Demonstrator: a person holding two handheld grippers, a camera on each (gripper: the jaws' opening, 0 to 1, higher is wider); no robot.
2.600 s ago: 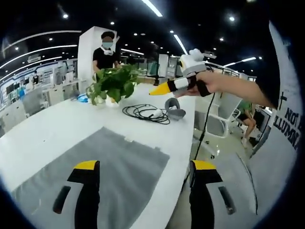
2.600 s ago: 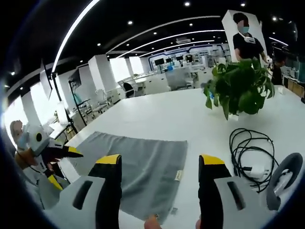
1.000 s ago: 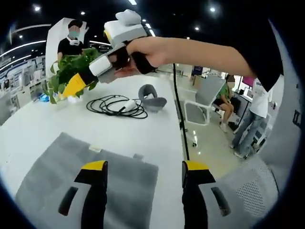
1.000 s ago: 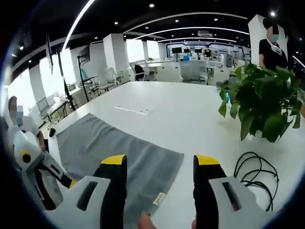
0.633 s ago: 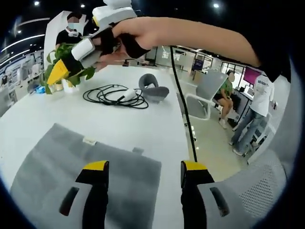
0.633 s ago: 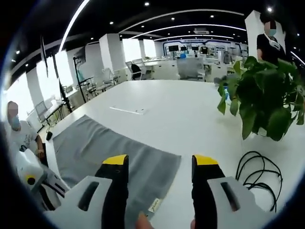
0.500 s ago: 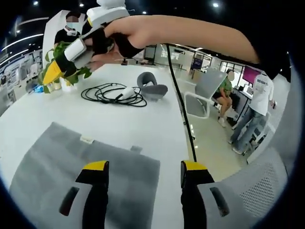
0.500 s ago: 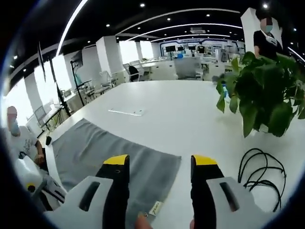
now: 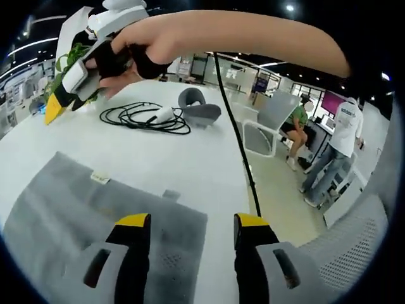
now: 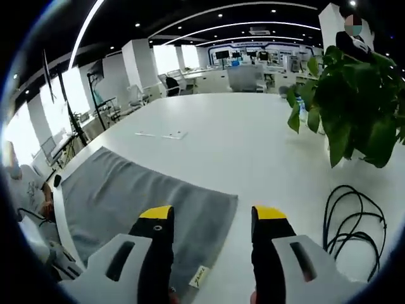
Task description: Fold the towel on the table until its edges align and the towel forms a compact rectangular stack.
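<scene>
On table [image 10: 253, 145], flat towel [image 10: 139, 196] (grey), grippers apart

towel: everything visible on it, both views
The towel is grey, with a soft, finely textured weave, spread flat in a single layer on the white table, still unfolded. It runs along the table's near edge. A small pale tag sits on its edge, and a second small tab shows in the left gripper view. Both hand-held grippers hover open above it, neither visibly gripping it.

Table [image 10: 253, 136]: white.
Towel [image 10: 136, 202]: grey, flat at near edge.
Cable [image 9: 139, 117]: black, coiled.
Plant [image 10: 354, 107]: far side.
</scene>
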